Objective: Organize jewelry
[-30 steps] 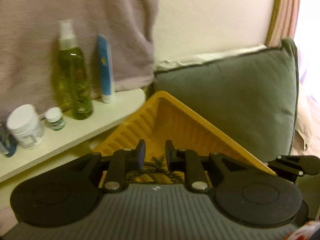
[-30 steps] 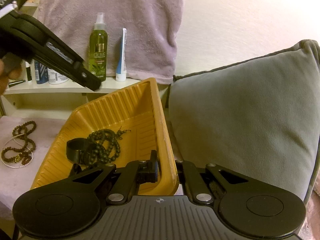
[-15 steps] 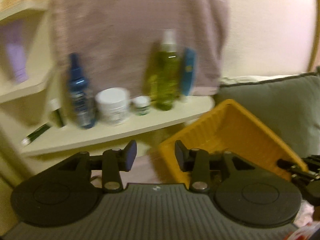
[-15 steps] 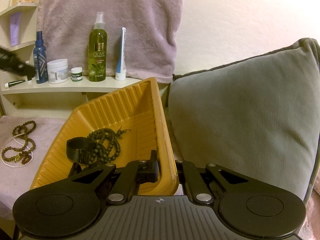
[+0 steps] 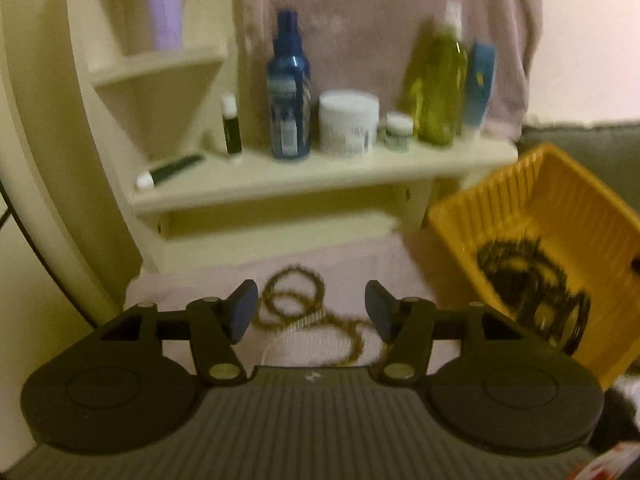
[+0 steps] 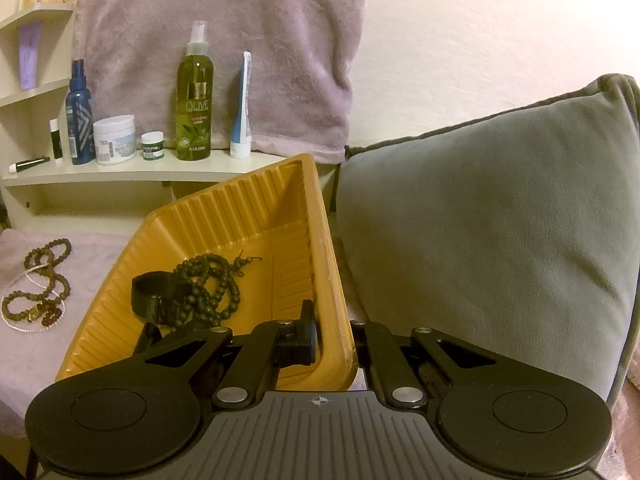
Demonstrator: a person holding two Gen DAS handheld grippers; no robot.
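Observation:
A yellow ribbed tray [image 6: 224, 216] rests tilted on a pink cloth; it also shows in the left wrist view [image 5: 560, 200]. In it lie a dark bead necklace [image 6: 208, 292] and a black band [image 6: 150, 294]. My right gripper [image 6: 334, 328] is shut on the tray's near right rim. A brown bead necklace [image 5: 296, 304] and a thin white bangle [image 5: 280, 336] lie on the cloth; the necklace also shows in the right wrist view [image 6: 44, 276]. My left gripper [image 5: 312, 312] is open and empty, just above them.
A cream shelf [image 6: 120, 170] behind carries a blue bottle [image 6: 80, 116], white jar [image 6: 114, 140], olive spray bottle [image 6: 194, 100] and tube [image 6: 242, 108]. A pink towel [image 6: 224, 40] hangs behind. A grey cushion [image 6: 488, 216] stands right of the tray.
My left gripper has swung left from over the tray to over the brown necklace on the cloth and has opened wide. The right gripper still holds the tray rim.

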